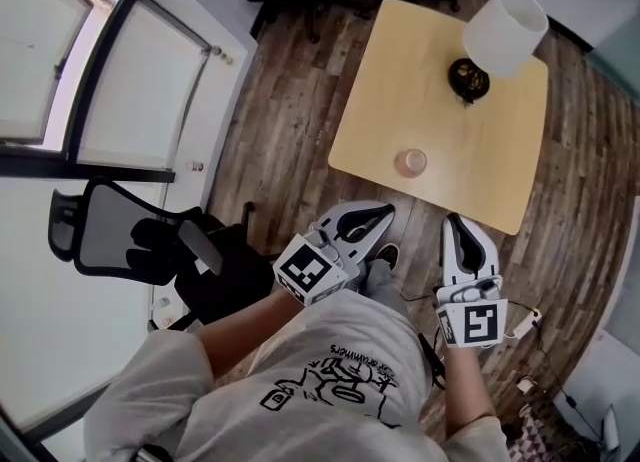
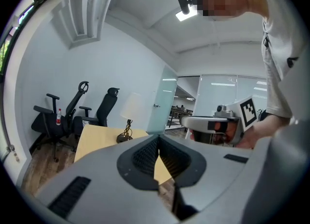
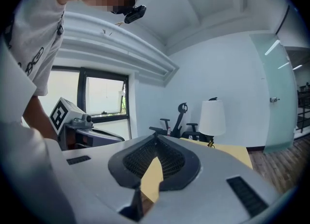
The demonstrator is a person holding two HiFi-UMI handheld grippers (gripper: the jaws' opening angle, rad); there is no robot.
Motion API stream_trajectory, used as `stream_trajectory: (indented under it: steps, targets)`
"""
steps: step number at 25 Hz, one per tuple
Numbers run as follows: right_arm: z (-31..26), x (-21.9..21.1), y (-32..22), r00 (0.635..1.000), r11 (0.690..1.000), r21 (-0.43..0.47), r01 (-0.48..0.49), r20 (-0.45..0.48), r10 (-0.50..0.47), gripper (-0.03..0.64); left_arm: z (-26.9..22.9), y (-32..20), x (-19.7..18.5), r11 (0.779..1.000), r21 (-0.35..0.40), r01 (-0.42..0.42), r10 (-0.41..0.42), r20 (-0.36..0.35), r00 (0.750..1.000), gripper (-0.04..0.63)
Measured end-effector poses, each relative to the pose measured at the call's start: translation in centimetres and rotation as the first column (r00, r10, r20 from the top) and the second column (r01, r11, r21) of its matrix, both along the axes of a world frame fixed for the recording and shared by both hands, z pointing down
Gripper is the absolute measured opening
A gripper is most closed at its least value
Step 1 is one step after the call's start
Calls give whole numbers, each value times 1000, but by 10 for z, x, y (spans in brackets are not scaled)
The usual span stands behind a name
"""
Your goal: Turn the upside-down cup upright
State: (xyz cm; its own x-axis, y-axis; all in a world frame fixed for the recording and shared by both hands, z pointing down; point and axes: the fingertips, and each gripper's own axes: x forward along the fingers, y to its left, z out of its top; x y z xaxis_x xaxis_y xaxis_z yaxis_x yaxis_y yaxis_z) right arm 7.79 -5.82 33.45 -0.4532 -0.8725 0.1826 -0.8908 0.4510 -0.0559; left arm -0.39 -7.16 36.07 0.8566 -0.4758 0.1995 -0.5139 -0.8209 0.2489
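A small pinkish translucent cup point(image 1: 410, 162) stands near the front edge of the light wooden table point(image 1: 400, 80); from above I cannot tell which way up it is. My left gripper point(image 1: 385, 212) is shut and empty, held short of the table's near edge, below and left of the cup. My right gripper point(image 1: 455, 220) is also shut and empty, just before the table's front edge, to the right of the cup. In the left gripper view the jaws point(image 2: 158, 138) meet at their tips with the table behind them. The right gripper view shows the same closed tips point(image 3: 156, 144). The cup is hidden in both gripper views.
A table lamp with a white shade point(image 1: 505, 30) and dark base point(image 1: 467, 78) stands at the table's far right. Black office chairs point(image 1: 130, 240) stand at my left and beyond the table point(image 2: 58, 116). The floor is wood planks point(image 1: 290, 120); windows point(image 1: 90, 70) line the left wall.
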Motion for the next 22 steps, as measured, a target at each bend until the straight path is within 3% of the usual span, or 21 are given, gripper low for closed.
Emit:
stream_trajectory:
  steps: [9, 12, 22]
  targets:
    - [80, -7, -33, 994, 994, -36, 102, -29, -104, 43, 60, -29, 2, 1000, -23, -6, 7, 30, 1000, 9]
    - [111, -11, -43, 992, 991, -64, 118, -35, -121, 118, 81, -35, 8, 999, -33, -17, 19, 39, 999, 9]
    - [195, -21, -78, 991, 987, -140, 75, -100, -89, 271, 134, -52, 14, 996, -84, -33, 37, 53, 998, 11]
